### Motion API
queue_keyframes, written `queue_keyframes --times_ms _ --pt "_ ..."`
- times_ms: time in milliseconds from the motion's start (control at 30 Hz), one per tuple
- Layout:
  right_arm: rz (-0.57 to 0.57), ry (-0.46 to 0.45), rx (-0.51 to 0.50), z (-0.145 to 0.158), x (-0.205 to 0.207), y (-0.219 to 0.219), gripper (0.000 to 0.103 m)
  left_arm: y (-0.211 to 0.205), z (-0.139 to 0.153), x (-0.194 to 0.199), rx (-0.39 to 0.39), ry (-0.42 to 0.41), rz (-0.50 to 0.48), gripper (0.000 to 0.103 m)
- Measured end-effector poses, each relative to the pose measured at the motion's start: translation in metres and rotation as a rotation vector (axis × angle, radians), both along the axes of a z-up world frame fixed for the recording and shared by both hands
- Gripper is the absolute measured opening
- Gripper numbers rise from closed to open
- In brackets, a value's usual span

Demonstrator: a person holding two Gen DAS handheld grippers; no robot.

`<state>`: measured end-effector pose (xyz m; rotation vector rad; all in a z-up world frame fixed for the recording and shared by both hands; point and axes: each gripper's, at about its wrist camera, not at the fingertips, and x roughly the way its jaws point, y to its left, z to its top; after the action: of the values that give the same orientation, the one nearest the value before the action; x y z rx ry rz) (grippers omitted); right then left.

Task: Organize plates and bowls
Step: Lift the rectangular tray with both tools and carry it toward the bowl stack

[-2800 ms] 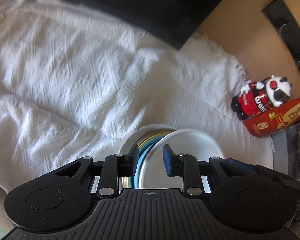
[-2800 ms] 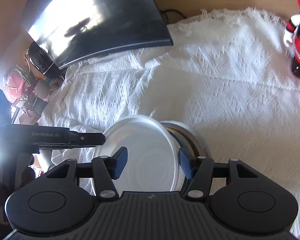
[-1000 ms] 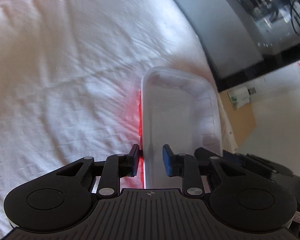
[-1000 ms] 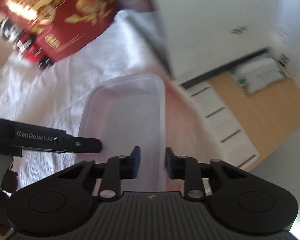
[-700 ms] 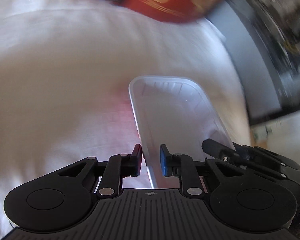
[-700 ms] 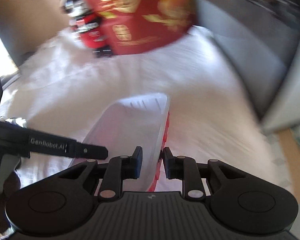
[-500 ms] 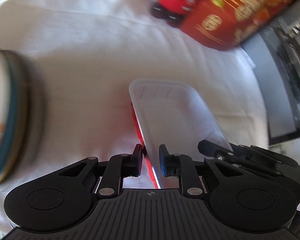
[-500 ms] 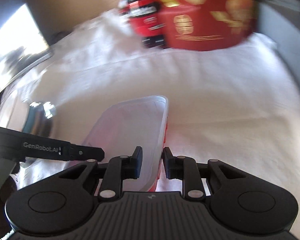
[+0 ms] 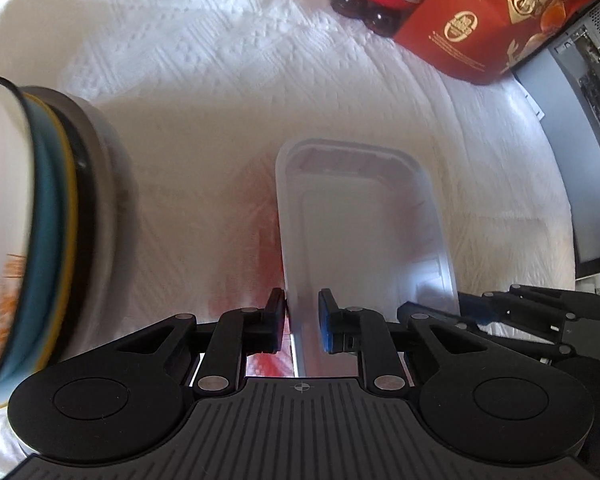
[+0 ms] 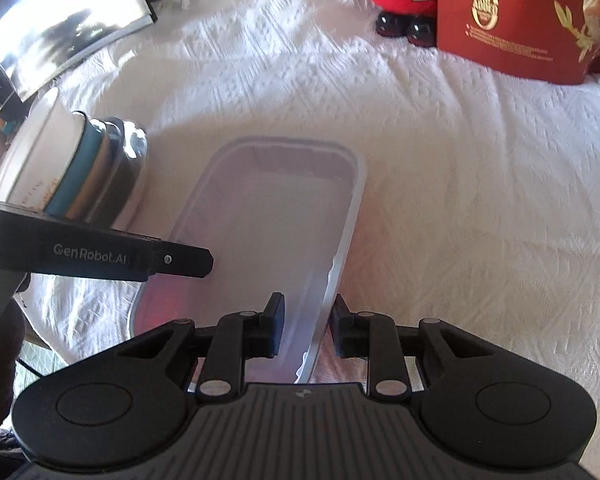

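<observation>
Here each tool (image 9: 302,320) (image 10: 308,326) clamps a long wall of the clear tub (image 10: 268,216).

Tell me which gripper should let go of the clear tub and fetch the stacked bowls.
Left. The left gripper grips the clear tub on the wall facing the stacked bowls. The right gripper clamps the far wall, so the tub blocks it.

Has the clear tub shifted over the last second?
Yes. The clear tub, gripped on both long sides, has swung from the grey cabinet toward the stacked bowls, with the red box ahead.
</observation>
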<state>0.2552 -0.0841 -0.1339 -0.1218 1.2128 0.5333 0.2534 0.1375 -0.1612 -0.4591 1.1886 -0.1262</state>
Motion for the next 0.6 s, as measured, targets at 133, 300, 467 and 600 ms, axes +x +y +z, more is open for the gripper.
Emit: queue_keyframes --times_ms 133,300,467,600 --pt "-0.049 0.008 0.014 -0.005 0.006 -0.011 0.025 -0.006 -0.007 0.003 -0.012 0.014 0.005 0.019" --pt "-0.062 0.016 0.042 -0.013 0.012 -0.017 0.025 -0.008 -0.010 0.008 -0.013 0.016 0.033 0.020" --pt "-0.081 0.036 0.080 -0.015 0.018 -0.023 0.025 -0.010 -0.004 0.010 -0.013 0.009 0.043 0.020" --pt "-0.094 -0.022 0.073 0.000 0.015 -0.022 0.025 -0.012 0.023 0.008 -0.007 -0.061 0.012 0.020"
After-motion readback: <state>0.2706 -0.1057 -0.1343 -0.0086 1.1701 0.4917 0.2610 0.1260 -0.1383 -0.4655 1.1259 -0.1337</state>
